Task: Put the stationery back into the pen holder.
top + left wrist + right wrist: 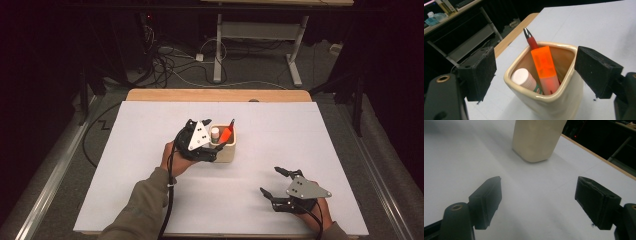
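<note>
White desk at frame centre bears a cup holding a marker; left claw gapes beside it, right claw gapes lower right, empty.

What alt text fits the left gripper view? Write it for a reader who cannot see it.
A cream ceramic cup stands on a white table between the open left tongs, whose black pads stand clear of its sides. In the cup are an orange highlighter, a red pen and a white-capped tube.
</note>
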A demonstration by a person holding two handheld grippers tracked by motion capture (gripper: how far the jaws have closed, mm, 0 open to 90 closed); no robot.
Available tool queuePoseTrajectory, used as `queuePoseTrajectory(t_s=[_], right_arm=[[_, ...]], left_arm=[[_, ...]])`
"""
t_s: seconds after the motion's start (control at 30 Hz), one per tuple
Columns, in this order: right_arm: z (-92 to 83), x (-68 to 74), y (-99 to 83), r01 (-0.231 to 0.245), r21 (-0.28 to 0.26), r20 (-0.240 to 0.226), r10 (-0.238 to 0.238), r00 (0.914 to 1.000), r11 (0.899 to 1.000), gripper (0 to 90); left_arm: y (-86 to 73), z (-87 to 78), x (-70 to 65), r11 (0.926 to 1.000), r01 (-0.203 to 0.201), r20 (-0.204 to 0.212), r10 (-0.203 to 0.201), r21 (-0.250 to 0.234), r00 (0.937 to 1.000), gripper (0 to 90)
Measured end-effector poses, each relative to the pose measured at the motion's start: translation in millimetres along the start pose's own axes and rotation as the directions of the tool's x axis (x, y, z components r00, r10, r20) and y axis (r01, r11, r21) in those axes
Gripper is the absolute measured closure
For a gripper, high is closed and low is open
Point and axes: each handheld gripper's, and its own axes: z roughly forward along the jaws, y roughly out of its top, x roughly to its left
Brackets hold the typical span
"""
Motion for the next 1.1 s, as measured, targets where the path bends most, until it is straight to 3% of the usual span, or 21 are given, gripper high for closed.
queuePoseTrajectory(t_s=[0.23,0.73,0.8,0.9,1.1], right_arm=[[0.5,2.2,1.8,-0.003,0.001,0.015,0.002,0.9999,1.000,18.5],[-1.5,7.1,5.4,0.005,-0.011,0.008,-0.005,1.0000,1.000,18.0],[-2.1,7.4,5.7,0.006,-0.016,0.005,-0.006,1.0000,1.000,18.0],[-3.2,7.9,5.7,0.004,-0.019,0.003,-0.004,1.0000,1.000,18.0],[-5.3,7.8,5.6,0.001,-0.029,0.005,-0.001,1.0000,1.000,18.0]], left_arm=[[-3.1,-6.9,-5.4,0.9993,-0.036,-0.015,0.036,0.005,0.9992,17.3],[-10.9,-16.1,-13.2,0.9992,-0.038,-0.016,0.038,0.009,0.9992,17.3],[-11.1,-18.9,-13.9,0.9998,-0.018,-0.005,0.018,-0.003,0.9998,17.3],[-10.8,-22.7,-19.6,0.9987,-0.052,-0.017,0.052,0.000,0.9985,17.3],[-12.5,-28.8,-27.8,0.9979,-0.063,-0.004,0.063,-0.011,0.9980,17.3]])
